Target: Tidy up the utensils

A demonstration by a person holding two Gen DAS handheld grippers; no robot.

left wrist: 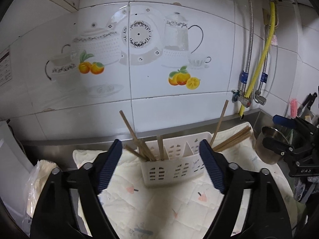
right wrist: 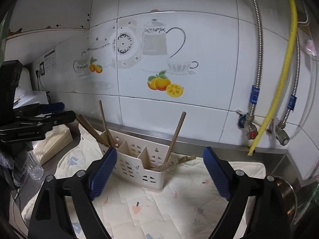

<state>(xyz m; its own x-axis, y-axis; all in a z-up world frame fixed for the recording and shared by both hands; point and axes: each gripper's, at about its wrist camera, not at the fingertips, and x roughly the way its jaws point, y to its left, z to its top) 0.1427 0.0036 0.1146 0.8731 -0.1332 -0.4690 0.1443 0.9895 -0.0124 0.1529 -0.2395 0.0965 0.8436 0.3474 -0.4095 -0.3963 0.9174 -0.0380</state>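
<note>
A cream slotted utensil holder [left wrist: 175, 165] stands on a quilted mat [left wrist: 159, 203]; it also shows in the right wrist view [right wrist: 137, 167]. Several wooden chopsticks [left wrist: 139, 145] stand in its left compartment, and one chopstick [left wrist: 219, 125] leans out of its right end. Loose chopsticks [left wrist: 233, 139] lie on the mat behind it. My left gripper [left wrist: 161, 155] is open and empty just in front of the holder. My right gripper [right wrist: 159, 163] is open and empty, the holder between its fingers in view. The single chopstick [right wrist: 176, 137] and the left bundle [right wrist: 93, 129] show there too.
A steel pot [left wrist: 269, 145] stands at the right, and a knife rack [left wrist: 307, 105] behind it. Hoses and valves [right wrist: 253, 107] hang on the tiled wall. A bag of paper [right wrist: 53, 145] and a clear bottle [right wrist: 35, 167] sit left of the mat.
</note>
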